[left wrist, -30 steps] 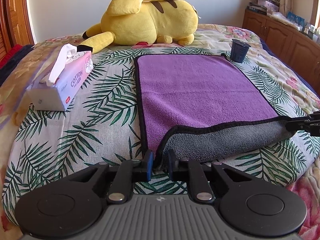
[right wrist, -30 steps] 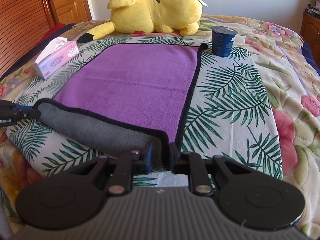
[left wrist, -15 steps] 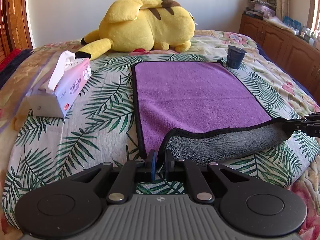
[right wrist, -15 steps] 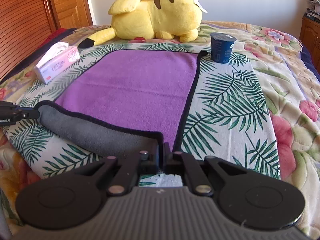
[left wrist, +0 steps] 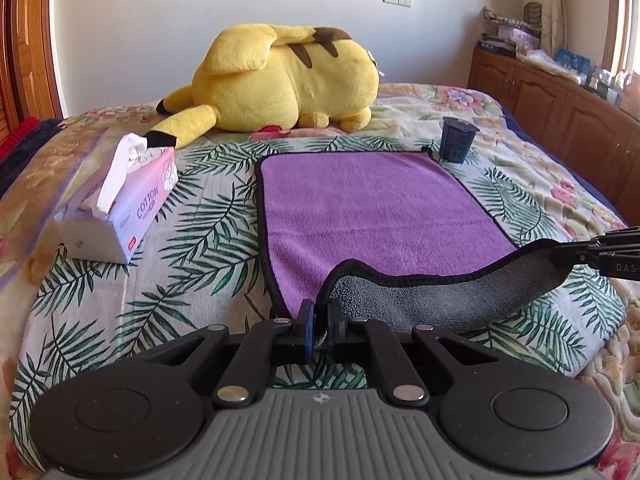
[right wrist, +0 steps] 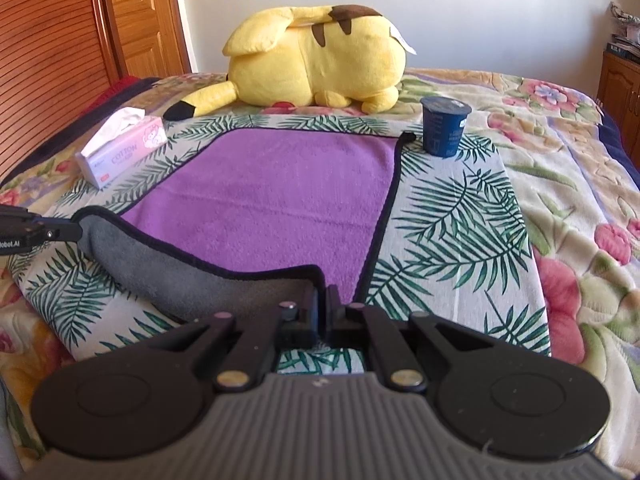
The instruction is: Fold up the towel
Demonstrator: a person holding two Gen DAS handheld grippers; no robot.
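Note:
A purple towel (left wrist: 372,208) with a black hem and grey underside lies on the palm-leaf bedspread; it also shows in the right wrist view (right wrist: 272,204). Its near edge is lifted, so the grey underside (left wrist: 432,300) hangs in a strip between the two grippers. My left gripper (left wrist: 320,320) is shut on the towel's near left corner. My right gripper (right wrist: 323,312) is shut on the near right corner. Each gripper shows at the edge of the other's view, the right one in the left wrist view (left wrist: 600,256) and the left one in the right wrist view (right wrist: 36,230).
A yellow plush toy (left wrist: 288,84) lies beyond the towel. A tissue box (left wrist: 120,208) sits to the left. A dark blue cup (right wrist: 445,126) stands at the towel's far right corner. Wooden cabinets (left wrist: 560,96) stand to the right, a wooden door (right wrist: 136,16) to the left.
Both grippers closed on the towel's near corners and rose, lifting the near edge higher off the bed.

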